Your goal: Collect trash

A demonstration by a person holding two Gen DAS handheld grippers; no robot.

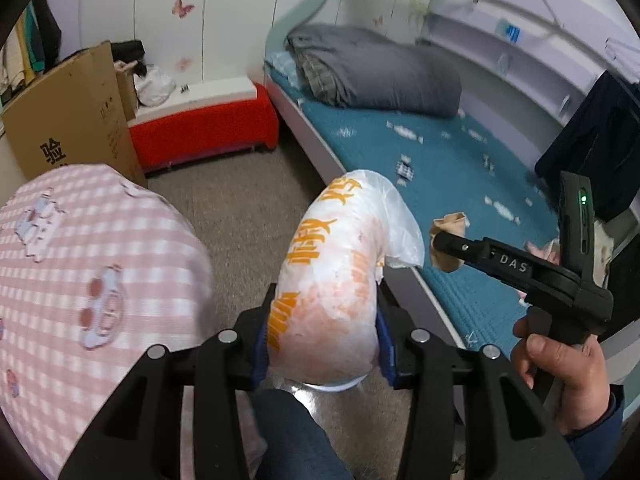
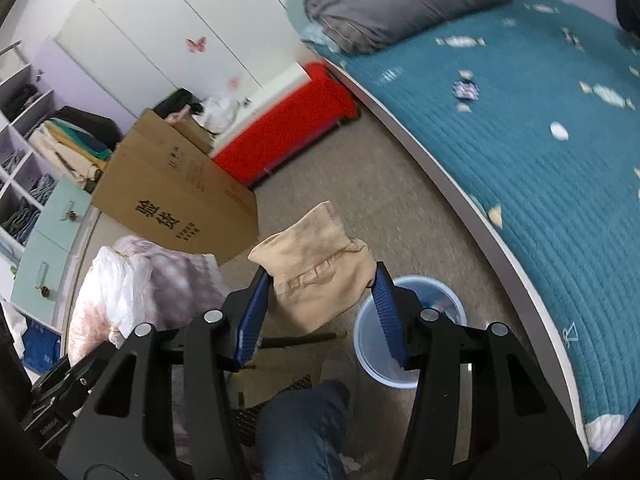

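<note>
My left gripper point(image 1: 322, 344) is shut on a stuffed white plastic bag with orange print point(image 1: 336, 276), held above the floor. My right gripper point(image 2: 320, 280) is shut on a crumpled tan paper bag point(image 2: 316, 264), held over the floor just left of a pale blue trash bin point(image 2: 362, 336). In the left wrist view the right gripper point(image 1: 442, 240) shows at the right with the tan bag point(image 1: 448, 222) over the bed's edge. A small blue-and-white wrapper point(image 1: 405, 169) lies on the teal bed; it also shows in the right wrist view point(image 2: 466, 90).
A teal bed point(image 2: 540, 160) with a grey folded duvet point(image 1: 372, 68) fills the right. A cardboard box point(image 2: 172, 196), a red bench point(image 1: 204, 128) and a pink checked bundle point(image 1: 92, 280) stand at the left. My leg in jeans point(image 2: 304, 432) is below.
</note>
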